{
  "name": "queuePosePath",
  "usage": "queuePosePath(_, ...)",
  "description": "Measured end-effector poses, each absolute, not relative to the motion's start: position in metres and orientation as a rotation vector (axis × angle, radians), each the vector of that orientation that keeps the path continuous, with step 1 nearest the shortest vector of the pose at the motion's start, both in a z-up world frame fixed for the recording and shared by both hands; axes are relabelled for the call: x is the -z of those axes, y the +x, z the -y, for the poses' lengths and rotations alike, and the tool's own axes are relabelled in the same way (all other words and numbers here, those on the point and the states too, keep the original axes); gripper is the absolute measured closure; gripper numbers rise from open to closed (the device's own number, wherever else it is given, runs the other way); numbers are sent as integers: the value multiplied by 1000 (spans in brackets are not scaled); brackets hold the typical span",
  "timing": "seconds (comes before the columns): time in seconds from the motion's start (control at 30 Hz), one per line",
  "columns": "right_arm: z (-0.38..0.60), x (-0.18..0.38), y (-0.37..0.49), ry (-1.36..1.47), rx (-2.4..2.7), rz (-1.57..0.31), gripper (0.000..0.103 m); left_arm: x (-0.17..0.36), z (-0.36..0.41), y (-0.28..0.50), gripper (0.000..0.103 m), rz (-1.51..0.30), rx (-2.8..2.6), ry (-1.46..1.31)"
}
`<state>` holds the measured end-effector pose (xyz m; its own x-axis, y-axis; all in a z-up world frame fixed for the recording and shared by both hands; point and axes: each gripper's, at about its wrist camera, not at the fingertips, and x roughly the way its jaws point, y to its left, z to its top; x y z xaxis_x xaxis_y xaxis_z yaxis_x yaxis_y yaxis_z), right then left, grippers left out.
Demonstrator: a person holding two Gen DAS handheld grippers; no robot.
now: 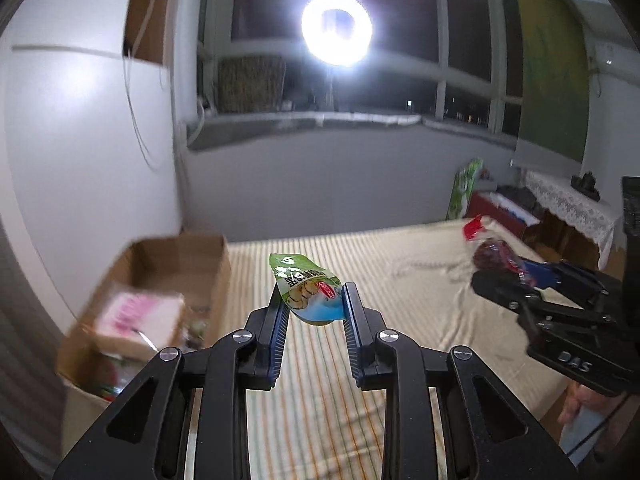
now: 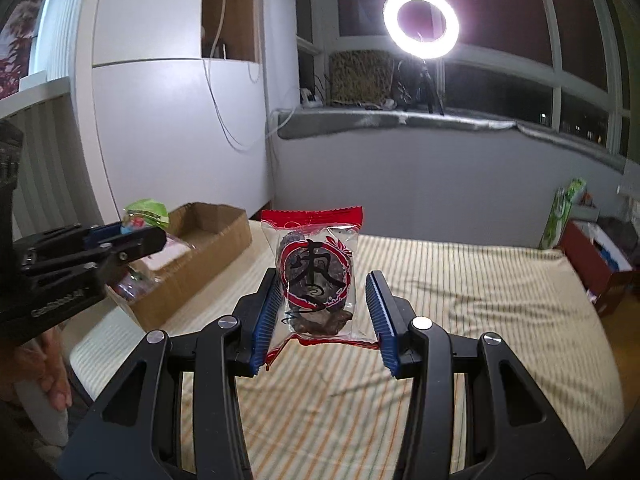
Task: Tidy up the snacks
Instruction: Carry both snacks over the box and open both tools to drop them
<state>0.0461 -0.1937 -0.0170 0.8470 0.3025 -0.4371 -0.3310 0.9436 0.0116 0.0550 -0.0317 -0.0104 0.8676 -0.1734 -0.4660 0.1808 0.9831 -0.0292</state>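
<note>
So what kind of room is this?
Probably a bedroom at home: a wide bed with a striped sheet, a big window dark with night, and a white wardrobe beside it.

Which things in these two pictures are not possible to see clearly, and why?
- Contents of the cardboard box, left wrist view: motion blur; only a pink and white pack shows.
- Same box, right wrist view: the left tool covers part of it.
- Print on the green snack packet: too small to read.
- Things in the red box, right wrist view: far and dark.

Green packet [image 1: 307,288], striped bedsheet [image 1: 400,320]
</note>
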Motion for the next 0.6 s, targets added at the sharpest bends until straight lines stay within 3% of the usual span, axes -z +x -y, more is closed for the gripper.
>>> queuePosePath(0.6, 72, 15, 52, -171, -484, -491, 57, 3, -73, 21, 79, -408, 84, -98)
